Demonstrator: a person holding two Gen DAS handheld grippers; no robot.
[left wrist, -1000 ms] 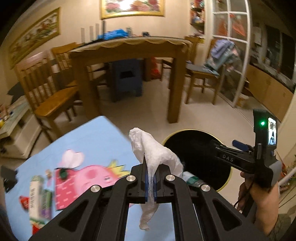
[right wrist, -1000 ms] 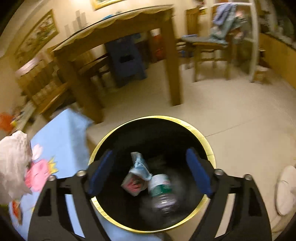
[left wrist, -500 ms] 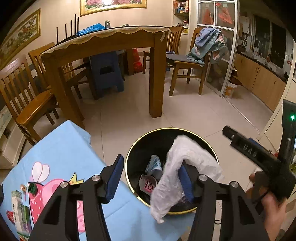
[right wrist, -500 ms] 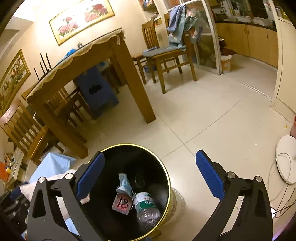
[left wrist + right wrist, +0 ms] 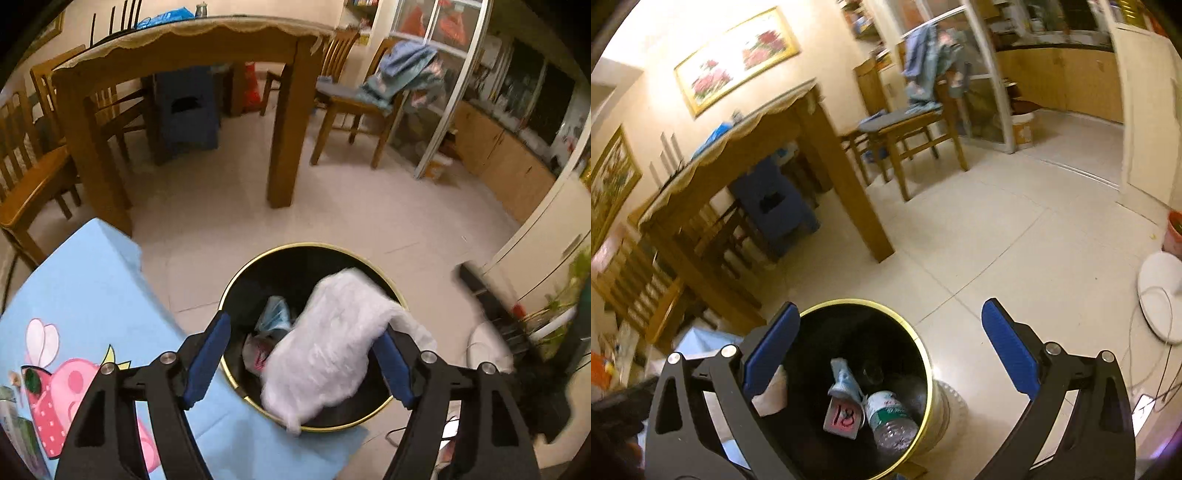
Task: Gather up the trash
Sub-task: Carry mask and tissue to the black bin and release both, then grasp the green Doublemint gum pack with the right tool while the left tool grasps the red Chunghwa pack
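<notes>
Both jaws spread wide — white plastic bag (image 5: 328,343) against left gripper (image 5: 301,362), over bin (image 5: 236,280).

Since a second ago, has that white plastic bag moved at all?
Yes. The white plastic bag went from over the blue cartoon table to over the black bin, and the left gripper now stands open.

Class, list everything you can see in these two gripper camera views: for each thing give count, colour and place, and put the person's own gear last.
Round bin: one, black with gold rim, on the floor.
Crumpled plastic bag: one, white, over the bin mouth.
Clear plastic bottle: one, green label, inside the bin.
Card marked 18: one, pink, inside the bin.
Cartoon cloth: one, light blue, beside the bin.
Wooden dining table: one, brown, behind.
Left gripper: black, blue pads, open.
Right gripper: black, blue pads, open.
</notes>
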